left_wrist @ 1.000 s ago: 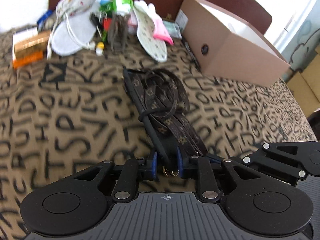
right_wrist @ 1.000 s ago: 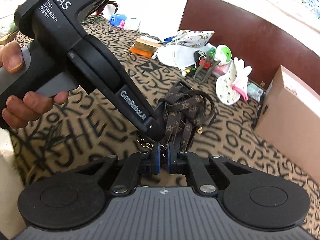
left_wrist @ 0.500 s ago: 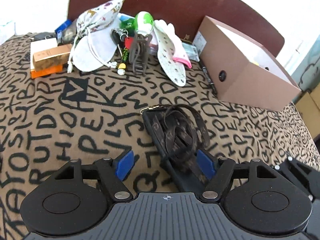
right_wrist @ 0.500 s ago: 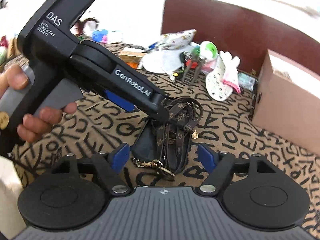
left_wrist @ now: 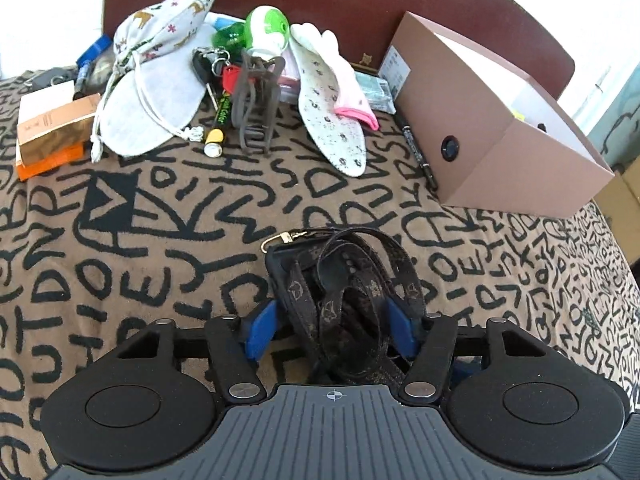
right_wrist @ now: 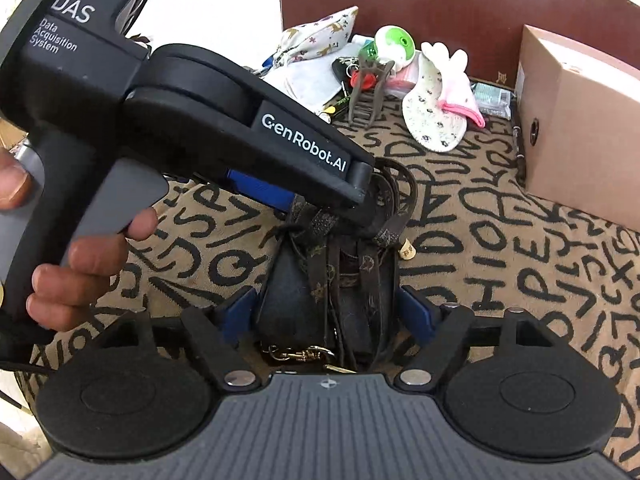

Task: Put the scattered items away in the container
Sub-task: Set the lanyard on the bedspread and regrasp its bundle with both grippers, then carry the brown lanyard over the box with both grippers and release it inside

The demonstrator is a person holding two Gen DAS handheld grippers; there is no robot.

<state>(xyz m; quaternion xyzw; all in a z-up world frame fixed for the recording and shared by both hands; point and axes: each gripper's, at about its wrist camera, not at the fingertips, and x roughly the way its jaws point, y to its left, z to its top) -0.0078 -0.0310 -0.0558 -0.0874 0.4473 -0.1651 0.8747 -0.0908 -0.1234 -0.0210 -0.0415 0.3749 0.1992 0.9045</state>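
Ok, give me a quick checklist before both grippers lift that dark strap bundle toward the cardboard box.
1. Dark brown monogram strap bundle between left gripper pads: ok, jaws closing around it.
2. Bundle between right gripper pads: ok, jaws open, not pressing.
3. Firm grip on the bundle: not ok yet.
4. Loose gold clasp clear of snagging: cannot tell.
5. Path to the pinkish-brown cardboard box: ok, only patterned cloth between.
6. Room inside box: cannot tell.
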